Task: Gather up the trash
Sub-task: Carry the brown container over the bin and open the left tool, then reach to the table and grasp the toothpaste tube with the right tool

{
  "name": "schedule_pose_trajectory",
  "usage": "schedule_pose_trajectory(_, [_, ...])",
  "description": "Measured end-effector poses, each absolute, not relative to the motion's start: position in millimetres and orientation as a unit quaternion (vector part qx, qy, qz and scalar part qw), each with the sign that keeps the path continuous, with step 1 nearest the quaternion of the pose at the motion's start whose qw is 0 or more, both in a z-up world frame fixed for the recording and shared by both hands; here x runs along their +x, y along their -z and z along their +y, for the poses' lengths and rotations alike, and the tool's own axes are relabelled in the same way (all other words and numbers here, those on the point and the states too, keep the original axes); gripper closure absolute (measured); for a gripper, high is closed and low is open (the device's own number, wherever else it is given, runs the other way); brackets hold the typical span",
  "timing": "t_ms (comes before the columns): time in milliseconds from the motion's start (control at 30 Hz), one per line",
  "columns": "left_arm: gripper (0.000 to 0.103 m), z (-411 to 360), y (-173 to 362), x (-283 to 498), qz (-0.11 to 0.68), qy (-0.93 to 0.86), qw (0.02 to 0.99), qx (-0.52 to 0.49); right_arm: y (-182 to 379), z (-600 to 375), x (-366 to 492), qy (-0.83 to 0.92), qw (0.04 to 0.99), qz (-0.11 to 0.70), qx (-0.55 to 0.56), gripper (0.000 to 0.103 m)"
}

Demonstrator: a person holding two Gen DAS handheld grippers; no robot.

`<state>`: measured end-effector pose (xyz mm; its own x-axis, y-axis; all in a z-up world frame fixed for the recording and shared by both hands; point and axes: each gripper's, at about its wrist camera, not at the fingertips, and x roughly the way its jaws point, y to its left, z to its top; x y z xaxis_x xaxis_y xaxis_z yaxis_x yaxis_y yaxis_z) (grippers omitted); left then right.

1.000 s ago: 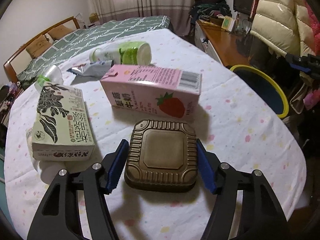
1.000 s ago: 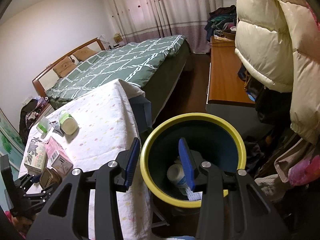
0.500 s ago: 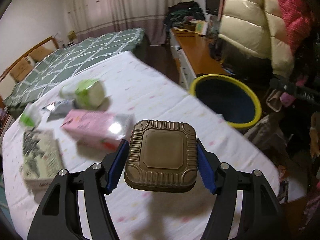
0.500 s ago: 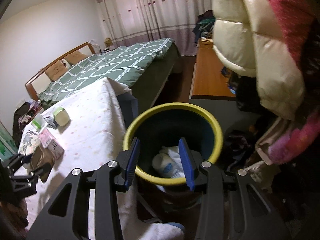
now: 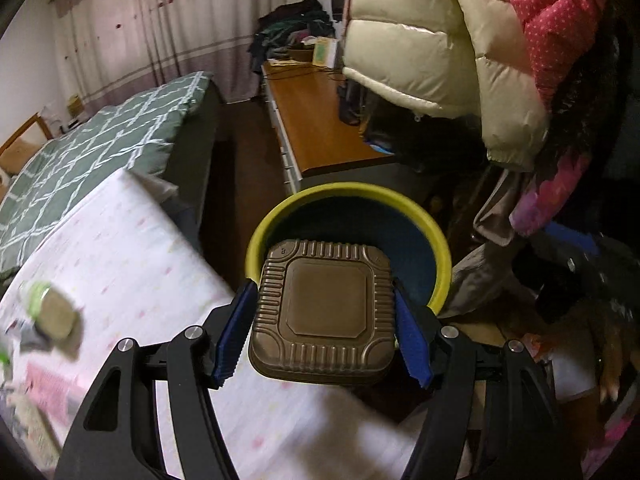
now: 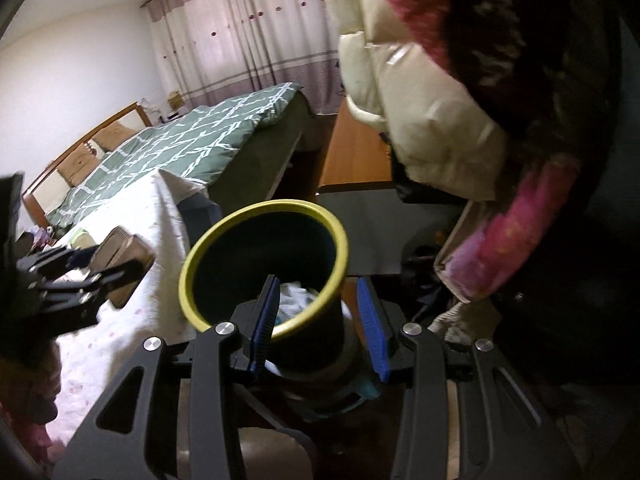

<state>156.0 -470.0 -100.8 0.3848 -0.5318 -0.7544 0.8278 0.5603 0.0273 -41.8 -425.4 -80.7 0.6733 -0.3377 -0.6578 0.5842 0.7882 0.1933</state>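
Observation:
My left gripper (image 5: 324,316) is shut on a brown ribbed square tray (image 5: 326,306) and holds it in the air at the table's edge, just short of the yellow-rimmed dark bin (image 5: 360,196). In the right wrist view the tray (image 6: 120,256) shows at the left, near the bin (image 6: 256,216). My right gripper (image 6: 318,316) is open with its fingers either side of the bin's near wall. White trash (image 6: 294,300) lies inside the bin.
The white spotted table (image 5: 120,264) holds a green-labelled bottle (image 5: 52,312) and blurred cartons at the left. A green bed (image 5: 100,148), a wooden desk (image 5: 316,128) and hanging puffy coats (image 5: 432,40) surround the bin.
My left gripper lifted the tray off the table and carried it right toward the bin. My right gripper moved down and closer to the bin, now straddling its near wall.

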Motion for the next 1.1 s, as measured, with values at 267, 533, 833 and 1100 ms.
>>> schedule_pose_trajectory(267, [0.036,-523.4,119.3,177.5,0.370,0.411,0.805,0.213,87.0,-437.6,-55.0,0.273,0.886,0.313,0.207,0.064])
schedule_pose_trajectory(533, [0.015,-503.4,104.6,189.1,0.358,0.389,0.828,0.187,87.4,-426.6,-45.2,0.261,0.889,0.318,0.204,0.060])
schedule_pose_trajectory(833, [0.010,-358.5,54.2,152.3,0.323,0.347,0.871,0.128,87.0,-396.4,-16.4,0.221,0.899,0.329,0.188,0.059])
schedule_pose_trajectory(1100, [0.009,-201.4,40.3,127.5,0.306,0.221,0.922,0.090,80.3,-340.3,30.4,0.150,0.913,0.344,0.159,0.059])
